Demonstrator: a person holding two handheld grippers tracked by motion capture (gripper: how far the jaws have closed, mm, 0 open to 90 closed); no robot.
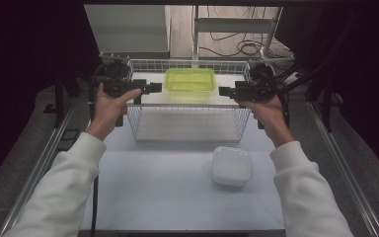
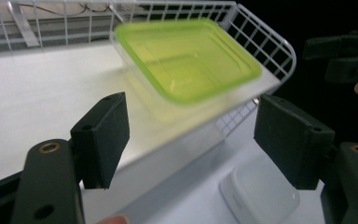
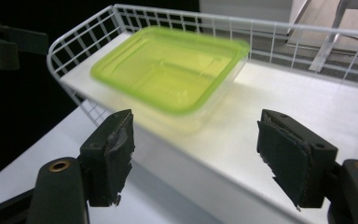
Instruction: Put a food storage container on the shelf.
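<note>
Green-lidded container, a clear plastic box with a translucent lime lid, sits on the upper shelf of a white wire rack, near the middle of that shelf toward its back rail. It rests flat, with nothing touching it.

On either side of it, level with the shelf, a person in white sleeves holds two black claws pointed inward at each other. The left claw is just beside the container's left end, apart from it. The right claw is just off its right end, also apart. Both claws stand wide open with nothing between their jaws; in each gripper view the container lies ahead of the jaws, beyond their tips.

Judging from this, the placing step looks finished: the box is set down and let go. The next move likely calls for drawing both claws clear of the rack without nudging the box.

On the table below and in front of the rack lies a white-lidded container, nearer the right hand, perhaps the next to go up.
</note>
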